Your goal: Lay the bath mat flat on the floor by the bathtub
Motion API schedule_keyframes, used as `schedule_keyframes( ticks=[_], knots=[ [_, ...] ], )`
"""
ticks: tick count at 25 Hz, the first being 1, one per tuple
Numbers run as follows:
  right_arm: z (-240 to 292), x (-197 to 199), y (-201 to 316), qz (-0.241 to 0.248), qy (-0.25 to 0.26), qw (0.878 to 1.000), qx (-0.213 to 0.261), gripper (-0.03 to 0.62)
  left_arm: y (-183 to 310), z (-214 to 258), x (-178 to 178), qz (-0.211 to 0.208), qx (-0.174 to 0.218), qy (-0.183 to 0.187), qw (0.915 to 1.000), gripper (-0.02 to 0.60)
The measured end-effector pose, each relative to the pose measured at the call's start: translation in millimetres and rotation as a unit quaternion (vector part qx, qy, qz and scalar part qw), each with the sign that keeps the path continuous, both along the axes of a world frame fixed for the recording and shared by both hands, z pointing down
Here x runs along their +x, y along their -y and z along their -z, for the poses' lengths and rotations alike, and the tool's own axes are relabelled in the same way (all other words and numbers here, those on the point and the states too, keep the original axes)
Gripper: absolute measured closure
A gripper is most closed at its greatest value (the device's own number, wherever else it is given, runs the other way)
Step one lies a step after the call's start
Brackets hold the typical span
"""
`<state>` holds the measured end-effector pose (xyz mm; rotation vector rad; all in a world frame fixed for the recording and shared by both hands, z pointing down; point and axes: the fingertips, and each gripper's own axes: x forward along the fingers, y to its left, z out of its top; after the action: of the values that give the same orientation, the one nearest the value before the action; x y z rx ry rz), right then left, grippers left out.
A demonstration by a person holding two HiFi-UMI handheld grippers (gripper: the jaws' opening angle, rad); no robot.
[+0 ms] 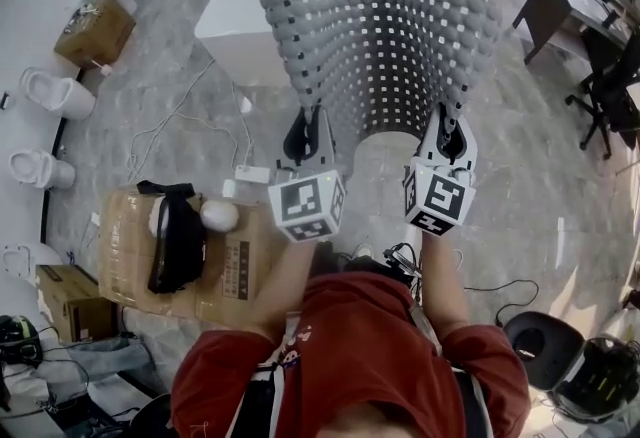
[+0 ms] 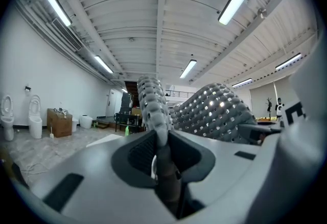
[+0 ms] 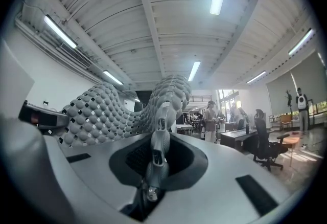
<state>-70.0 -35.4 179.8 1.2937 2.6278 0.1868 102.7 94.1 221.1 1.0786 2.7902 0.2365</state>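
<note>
Mat (image 1: 385, 36) in the air, not down yet: the grey pebbled bath mat arches up ahead of both tools, its near edge strung between them and the rest running away toward the bathtub (image 1: 235, 21). Bowed like that, I can't judge which side is the longer. My left gripper (image 1: 308, 134) is pinched tight on the near left corner and my right gripper (image 1: 450, 131) on the near right corner. Each gripper view shows the mat's edge squeezed between the jaws. Both tools are equally close to it, so neither hand leads. The tub sits just beyond the tools and a little to their left, under the mat's far part. I judge the landing spot on the floor (image 1: 530, 186) lies below and ahead of the jaws. The mat hides the tub's near side and the floor along it, and I can't tell whether its far edge touches the tub.
</note>
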Motion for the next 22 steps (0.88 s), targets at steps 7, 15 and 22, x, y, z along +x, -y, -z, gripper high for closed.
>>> schedule_keyframes(
  ticks=[7,15,22],
  knots=[
    [-2.9,-1.9,-1.1,0.003,0.002,1.0,0.0,0.549,1.3,-3.5,-1.5,-0.001,0.004,0.0,1.0,0.505],
    [-11.5,-4.2,-21.6,0.001,0.005,1.0,0.007,0.549,-21.3,-10.9,-3.7,-0.001,0.009,0.004,0.9999,0.505],
    [-16.4,-8.6,-70.2,-0.001,0.009,1.0,0.023,0.549,-67.6,-18.9,-11.6,-0.003,0.023,0.006,0.9997,0.505]
  ],
)
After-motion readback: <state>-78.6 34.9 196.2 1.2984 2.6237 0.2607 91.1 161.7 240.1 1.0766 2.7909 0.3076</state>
